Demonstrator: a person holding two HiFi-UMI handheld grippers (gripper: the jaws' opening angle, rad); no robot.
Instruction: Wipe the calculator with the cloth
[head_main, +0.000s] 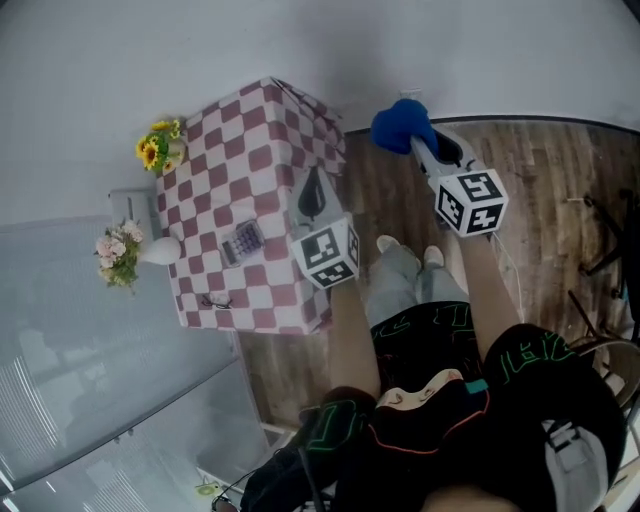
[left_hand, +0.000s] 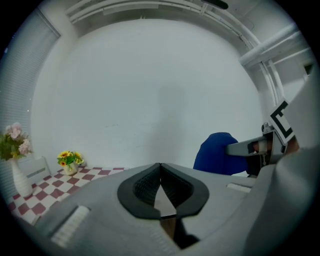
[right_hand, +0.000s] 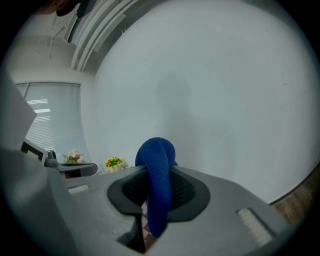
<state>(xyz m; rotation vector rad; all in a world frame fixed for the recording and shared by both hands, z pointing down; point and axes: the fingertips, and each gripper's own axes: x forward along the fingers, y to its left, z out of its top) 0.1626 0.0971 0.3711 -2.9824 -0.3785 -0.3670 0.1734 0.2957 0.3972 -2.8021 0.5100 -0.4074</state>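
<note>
The calculator (head_main: 242, 241) lies flat on the red-and-white checked table (head_main: 215, 160), near its middle. A blue cloth (head_main: 401, 125) is pinched in my right gripper (head_main: 425, 146), which is held up to the right of the table, away from the calculator. In the right gripper view the cloth (right_hand: 158, 182) hangs folded between the shut jaws of that gripper (right_hand: 158, 192). My left gripper (head_main: 312, 200) hovers over the table's right edge, just right of the calculator. The left gripper (left_hand: 160, 189) is shut with nothing held, and the blue cloth (left_hand: 218, 154) shows off to its right.
A small pot of sunflowers (head_main: 157, 148) stands at the table's far left corner. A white vase of pink flowers (head_main: 128, 251) stands at its left edge. A small dark item (head_main: 215, 301) lies near the front edge. Wooden floor (head_main: 540, 190) lies right of the table, with a wall behind.
</note>
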